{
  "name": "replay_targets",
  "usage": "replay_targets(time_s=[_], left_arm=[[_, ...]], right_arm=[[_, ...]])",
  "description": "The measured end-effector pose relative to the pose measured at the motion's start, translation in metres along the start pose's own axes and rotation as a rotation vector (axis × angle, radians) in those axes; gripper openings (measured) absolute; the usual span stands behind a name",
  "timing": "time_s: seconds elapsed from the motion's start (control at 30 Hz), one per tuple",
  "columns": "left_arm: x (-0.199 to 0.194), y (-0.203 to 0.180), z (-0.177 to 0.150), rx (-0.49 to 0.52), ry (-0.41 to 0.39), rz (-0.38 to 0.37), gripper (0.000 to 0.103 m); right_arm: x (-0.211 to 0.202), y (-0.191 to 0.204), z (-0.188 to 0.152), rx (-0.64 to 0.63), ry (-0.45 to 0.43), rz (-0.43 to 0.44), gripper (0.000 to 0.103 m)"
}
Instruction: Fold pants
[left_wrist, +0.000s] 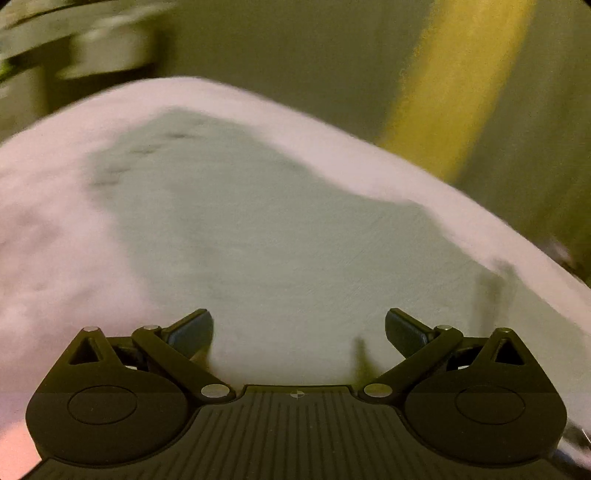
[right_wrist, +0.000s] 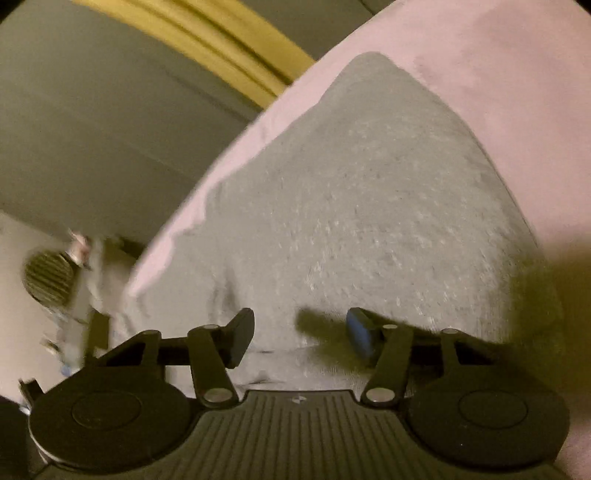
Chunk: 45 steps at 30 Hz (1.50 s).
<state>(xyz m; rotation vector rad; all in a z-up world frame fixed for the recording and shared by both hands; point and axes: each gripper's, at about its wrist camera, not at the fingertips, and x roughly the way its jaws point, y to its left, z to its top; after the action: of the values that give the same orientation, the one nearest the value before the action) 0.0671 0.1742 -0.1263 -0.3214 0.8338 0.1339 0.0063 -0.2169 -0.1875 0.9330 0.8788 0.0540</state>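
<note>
In the left wrist view our left gripper (left_wrist: 299, 328) hung wide apart and empty over the grey pants (left_wrist: 258, 221) on the pink cover (left_wrist: 44, 229). In the right wrist view our right gripper (right_wrist: 301, 332) stood half-spread, gripping nothing, over the pants' near edge (right_wrist: 280, 354); we judged it best to pinch both edge layers squarely before folding

Dim, yellowish light; both fisheye views motion-blurred, edges curved, corners dark.

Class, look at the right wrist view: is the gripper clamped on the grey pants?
No, the right gripper is open above the grey pants.
</note>
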Motion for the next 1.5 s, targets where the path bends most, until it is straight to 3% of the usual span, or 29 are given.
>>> replay_targets(time_s=[0.1,0.2,0.27,0.4,0.5,0.67,0.77,0.87,0.93,1.0,1.07,1.1,1.23,1.5], left_arm=[[0.013,-0.059,-0.009,0.185,0.1,-0.153,0.103],[0.032,-0.105,-0.017,0.316,0.15,-0.174,0.103],[0.046,-0.123,-0.015,0.349,0.159,-0.18,0.103],[0.078,-0.138,0.002,0.294,0.189,-0.255,0.103],[0.11,-0.149,0.01,0.271,0.233,-0.205,0.103],[0.127,-0.158,0.017,0.3,0.251,-0.245,0.103],[0.12,-0.158,0.016,0.294,0.255,-0.337,0.103],[0.123,-0.157,0.016,0.278,0.283,-0.399,0.093],[0.132,-0.159,0.015,0.288,0.308,-0.367,0.088],[0.138,-0.156,0.018,0.269,0.318,-0.38,0.087],[0.138,-0.154,0.024,0.241,0.306,-0.392,0.062],[0.14,-0.156,0.026,0.25,0.313,-0.391,0.033],[0.139,-0.162,0.026,0.275,0.315,-0.363,0.023],[0.131,-0.167,0.022,0.284,0.277,-0.346,0.021]], right_arm=[[-0.009,0.002,0.001,-0.014,-0.018,-0.015,0.058],[-0.023,0.017,-0.003,-0.174,-0.086,-0.108,0.07],[-0.029,0.017,-0.005,-0.27,-0.137,-0.171,0.073],[-0.035,0.006,-0.001,-0.312,-0.162,-0.207,0.073],[-0.031,-0.002,0.004,-0.251,-0.165,-0.161,0.078],[-0.042,-0.02,0.013,-0.204,-0.159,-0.115,0.083],[-0.044,-0.027,0.018,-0.199,-0.159,-0.106,0.085],[-0.045,-0.027,0.018,-0.205,-0.159,-0.104,0.086],[-0.045,-0.027,0.017,-0.209,-0.159,-0.106,0.087],[-0.045,-0.026,0.017,-0.212,-0.16,-0.109,0.087],[-0.045,-0.025,0.016,-0.218,-0.161,-0.114,0.088],[-0.044,-0.025,0.016,-0.221,-0.162,-0.117,0.088],[-0.044,-0.021,0.014,-0.244,-0.161,-0.134,0.088],[-0.039,-0.017,0.012,-0.28,-0.16,-0.153,0.091]])
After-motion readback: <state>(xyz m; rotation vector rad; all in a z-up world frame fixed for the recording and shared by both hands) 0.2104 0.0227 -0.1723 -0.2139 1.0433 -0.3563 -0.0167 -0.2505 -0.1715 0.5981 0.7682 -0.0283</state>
